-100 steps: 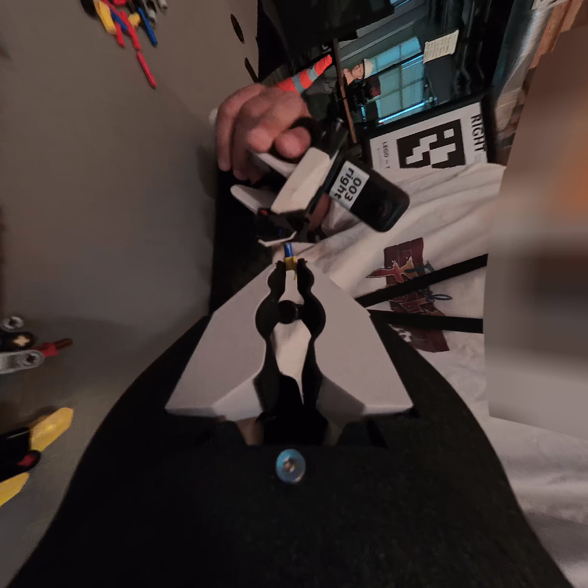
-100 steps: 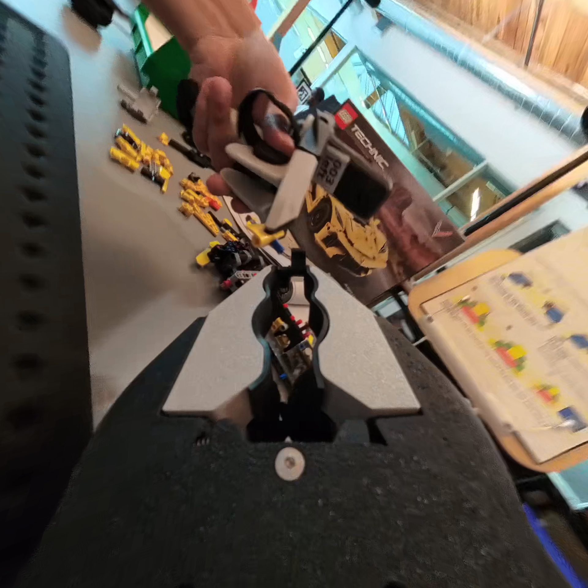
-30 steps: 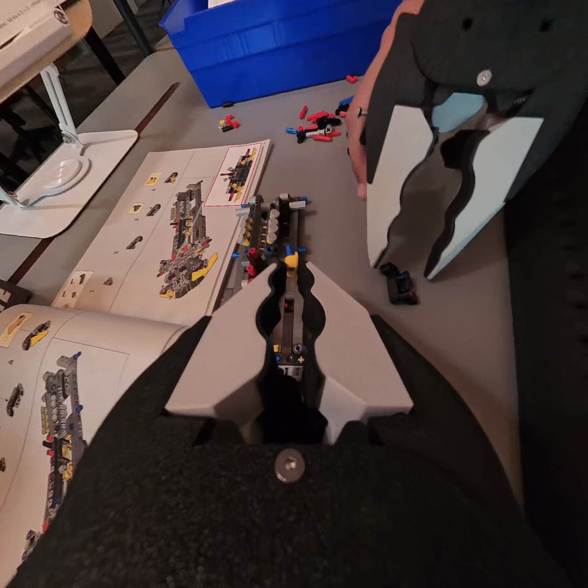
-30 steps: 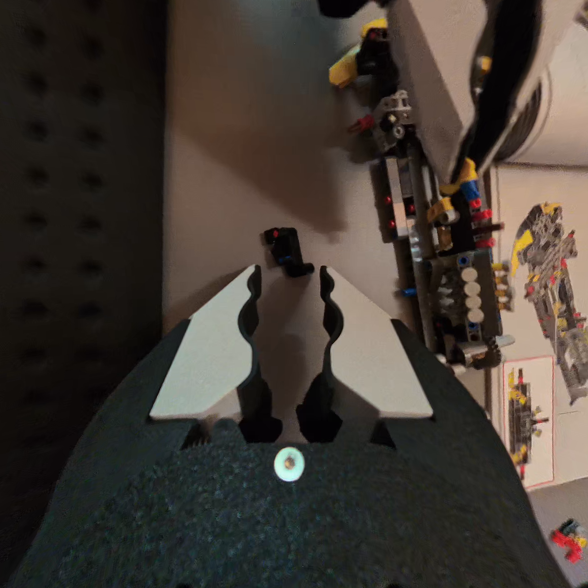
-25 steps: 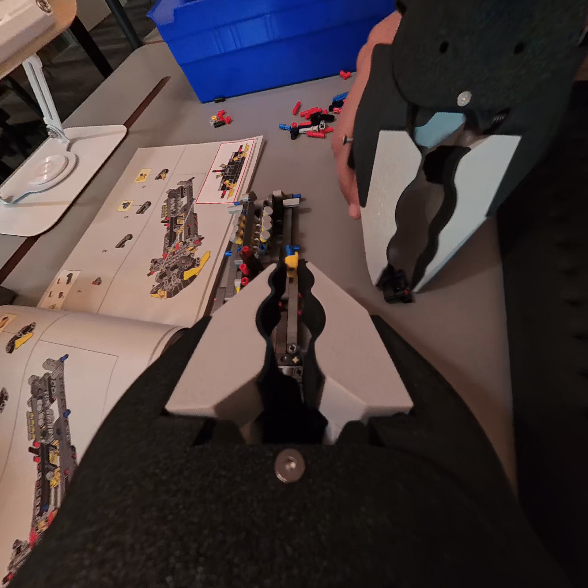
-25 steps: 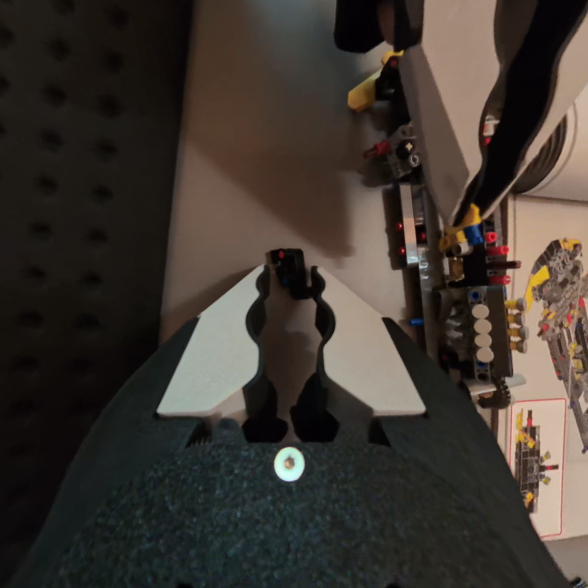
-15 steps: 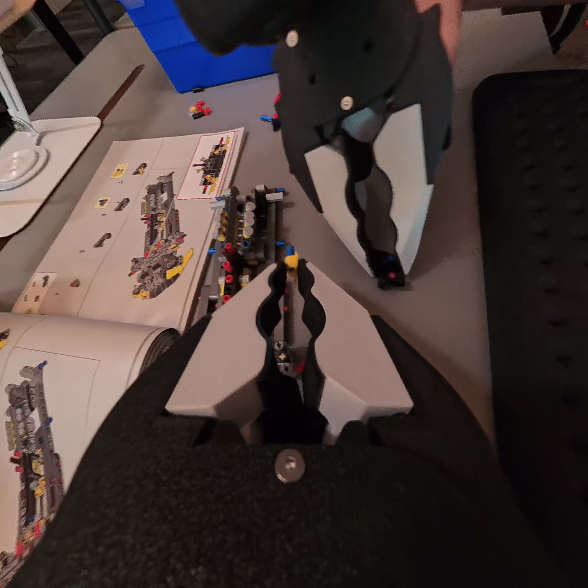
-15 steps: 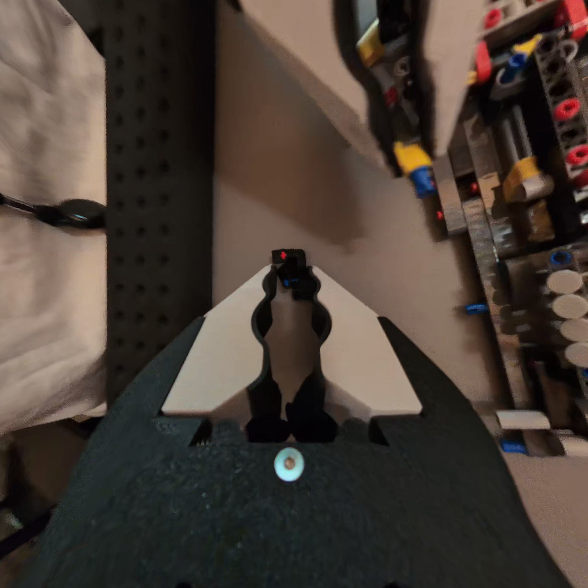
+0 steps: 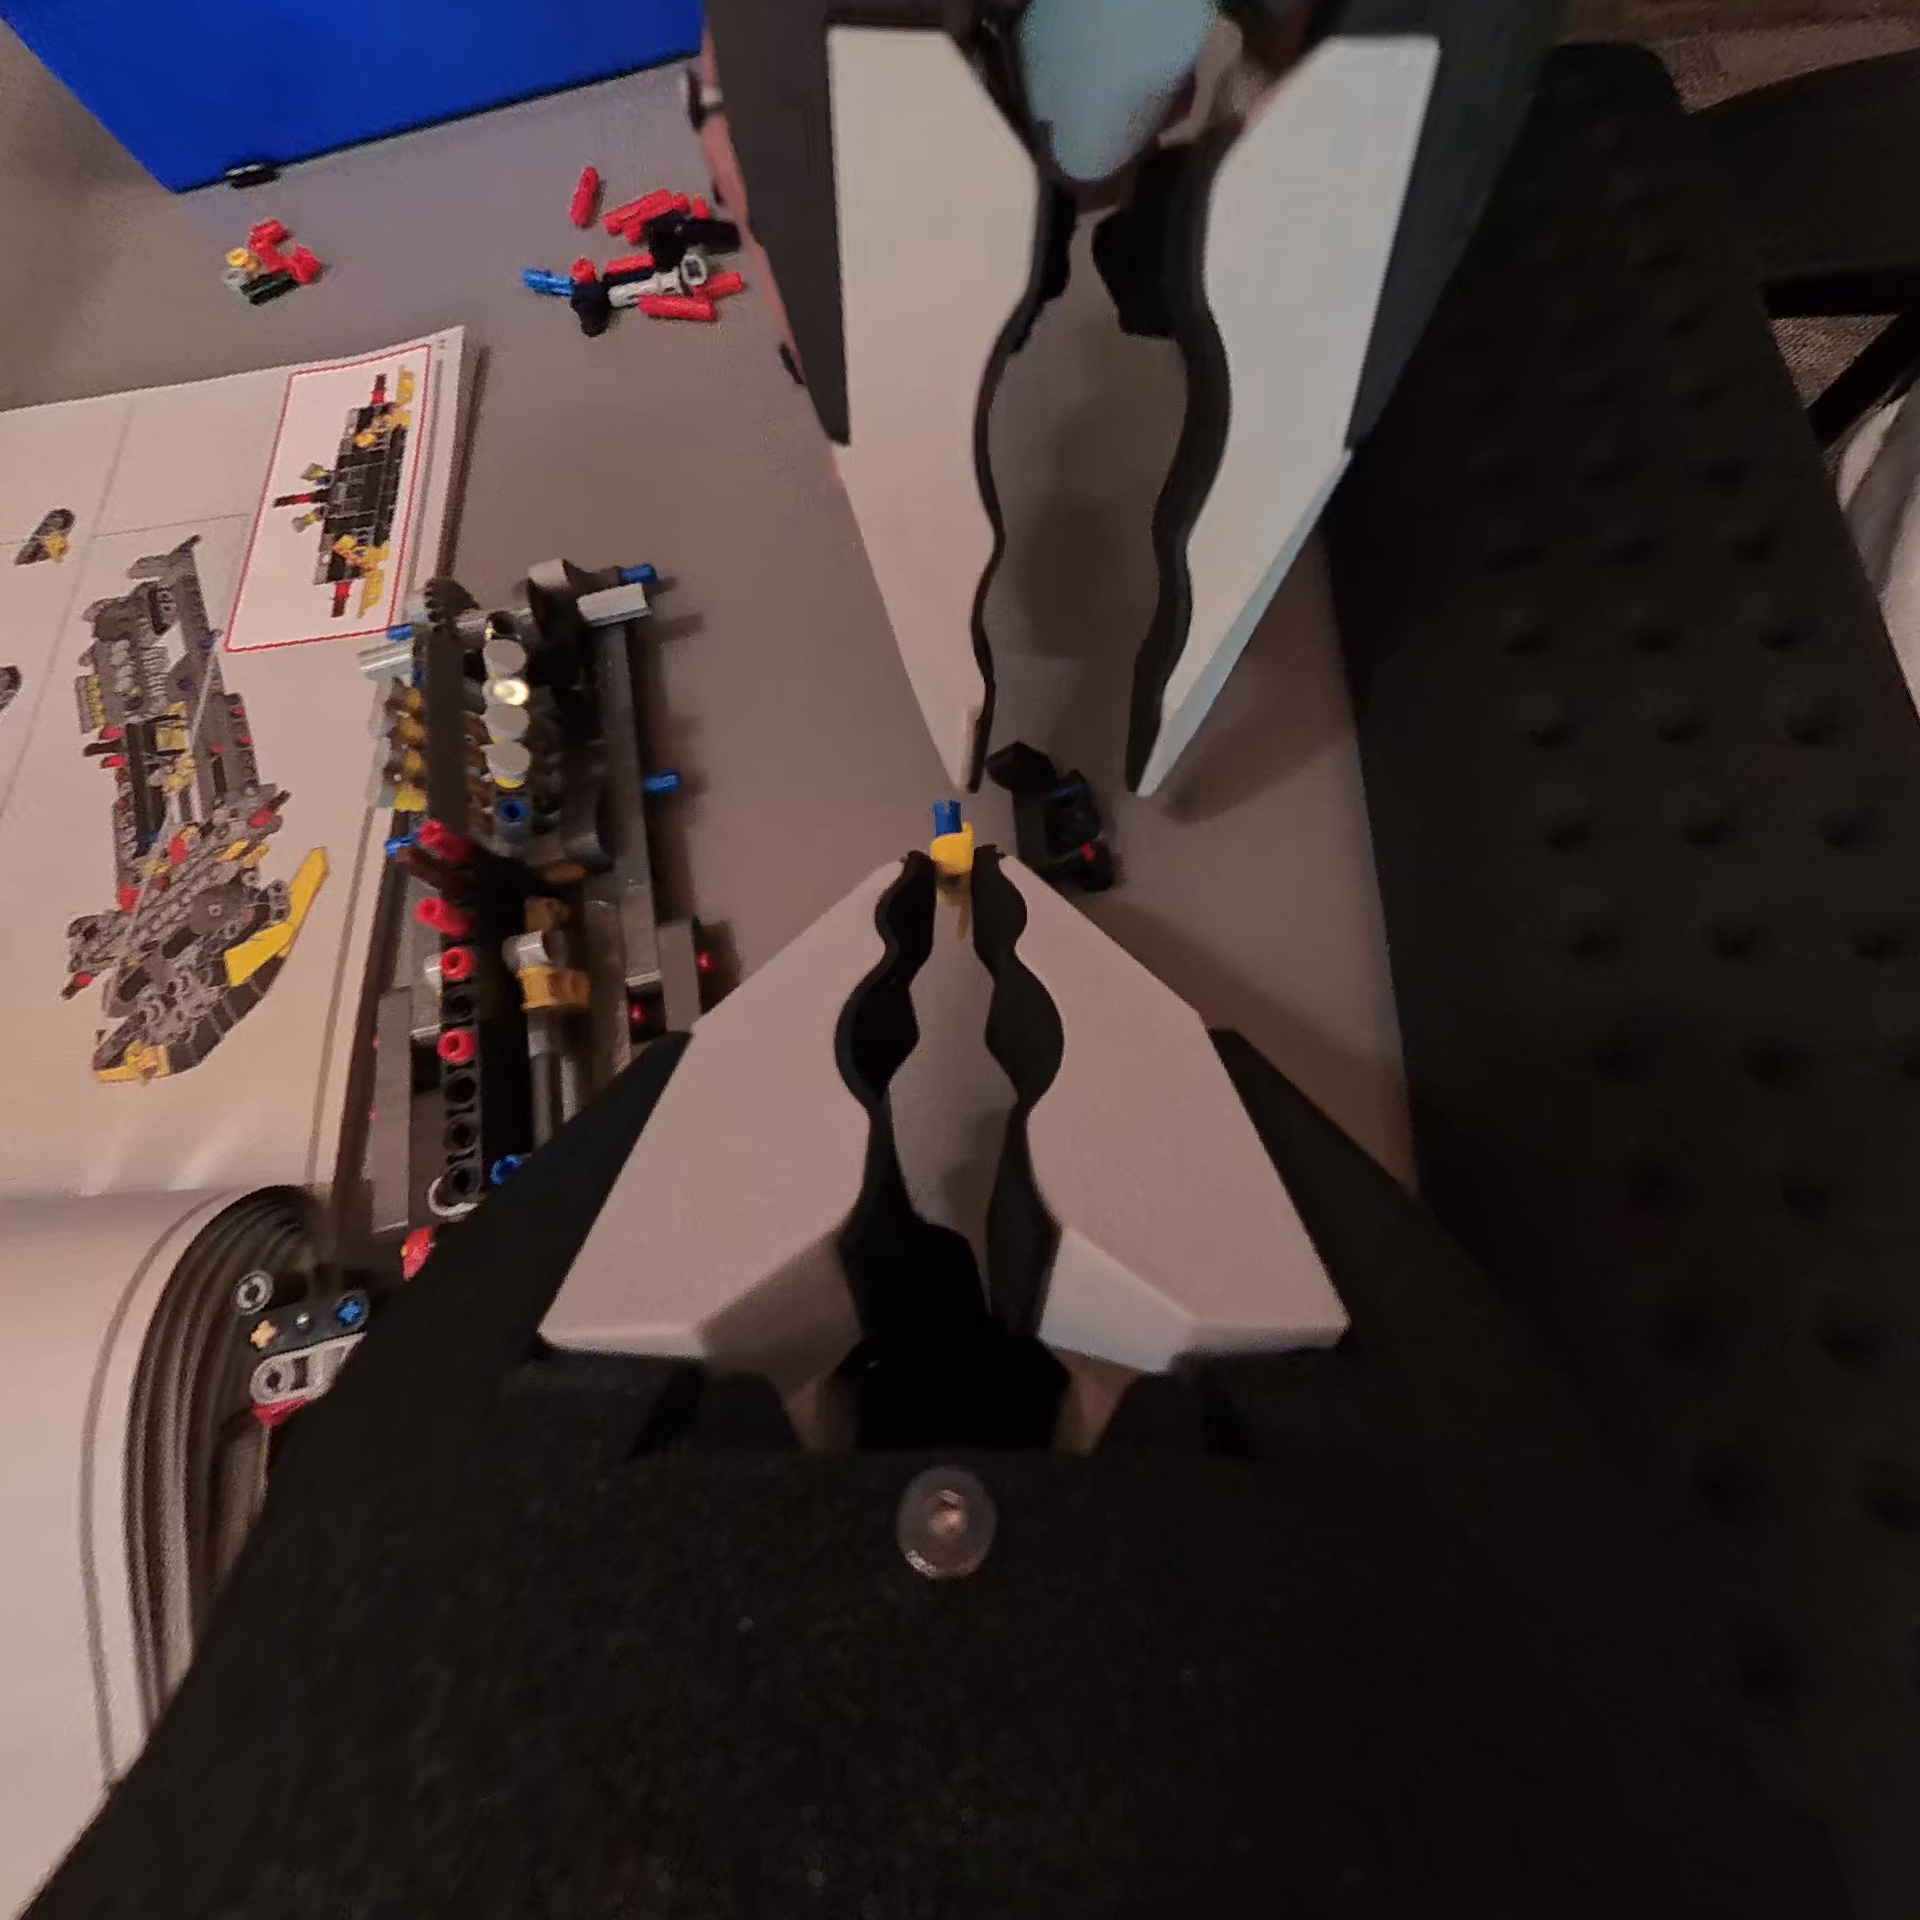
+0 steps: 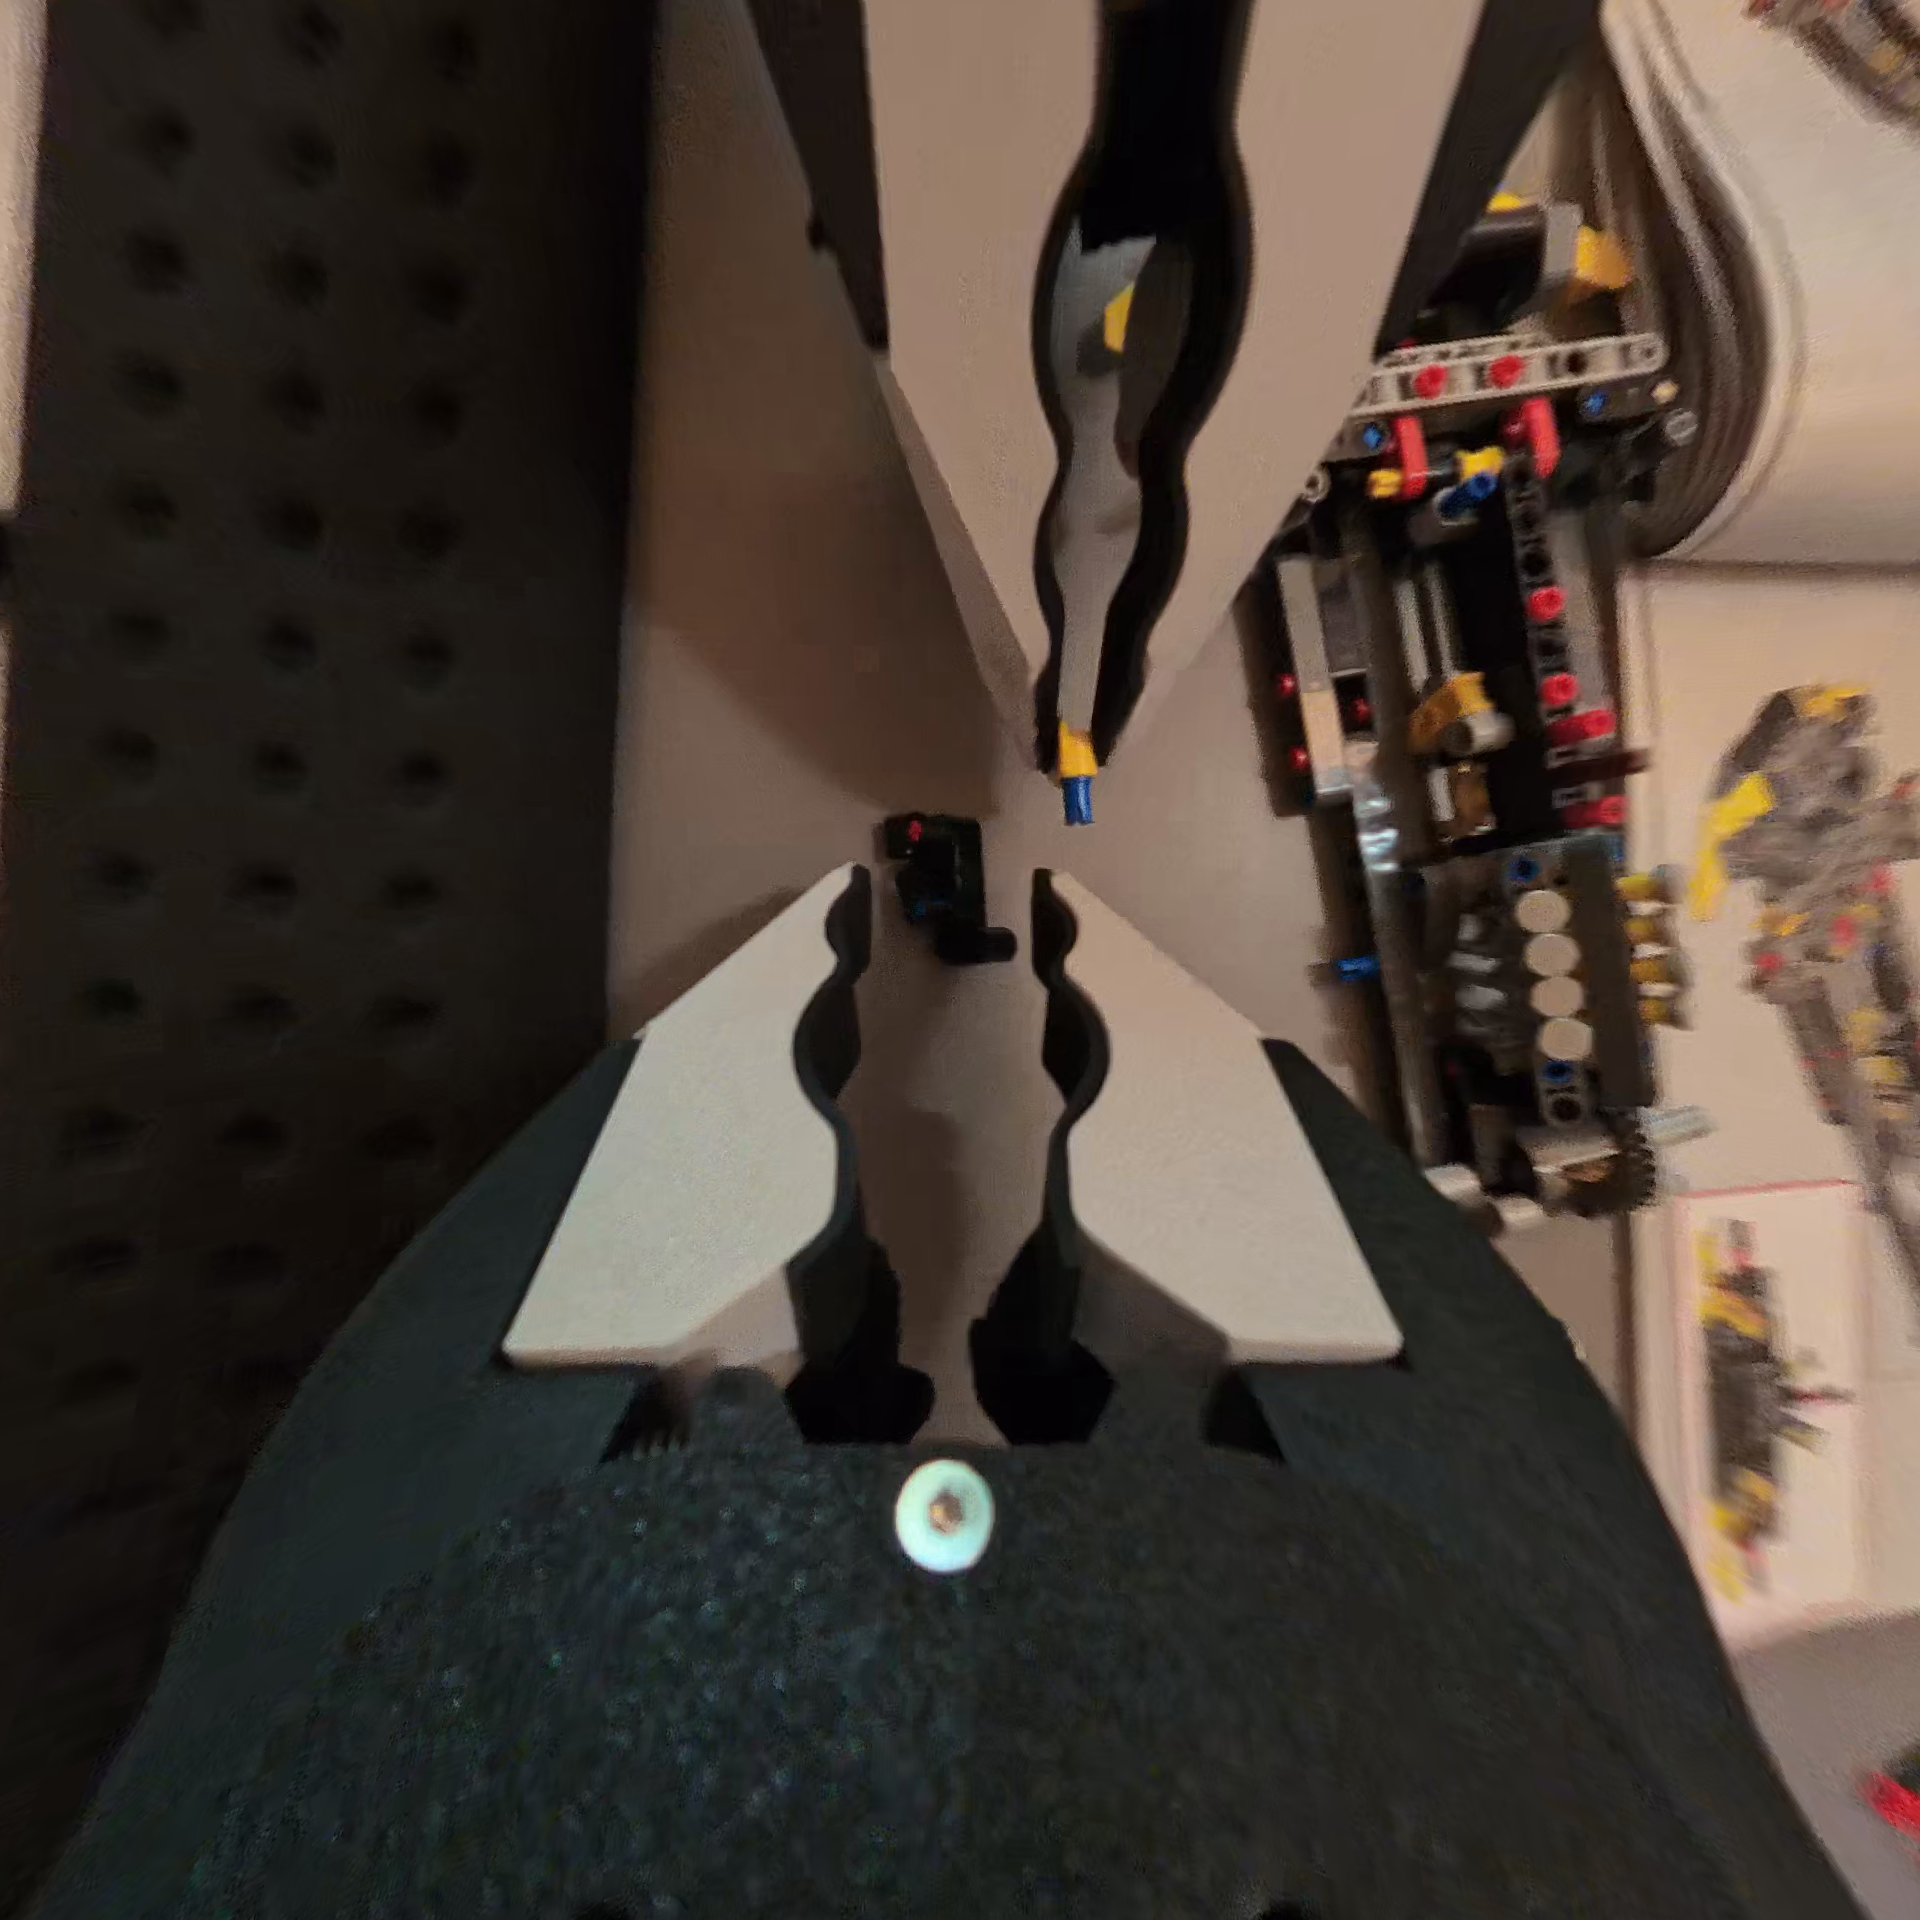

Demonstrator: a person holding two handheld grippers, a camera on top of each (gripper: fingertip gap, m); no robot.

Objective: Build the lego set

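Observation:
My left gripper [image 9: 951, 871] is shut on a small yellow piece with a blue pin [image 9: 949, 836] that sticks out past its tips. It also shows in the right wrist view [image 10: 1070, 732], coming in from the top with the yellow piece [image 10: 1075, 769]. My right gripper [image 10: 948, 883] is open. A small black piece [image 10: 940, 878] lies on the grey table between its fingertips, ungripped. In the left wrist view the right gripper [image 9: 1055, 779] points down over the black piece [image 9: 1055, 821], just ahead of my left tips. The part-built chassis [image 9: 520, 831] lies to the left.
An open instruction booklet [image 9: 187, 748] lies left of the chassis. Loose red and blue pins [image 9: 644, 260] sit in front of a blue bin [image 9: 364, 73]. A black dimpled mat [image 9: 1662, 831] runs along the right side, close to both grippers. Left and right tips are no more than a few centimetres apart.
My right gripper, shut on the black piece half a second ago, has opened and the piece lies on the table. My left gripper has moved right, off the chassis, toward it.

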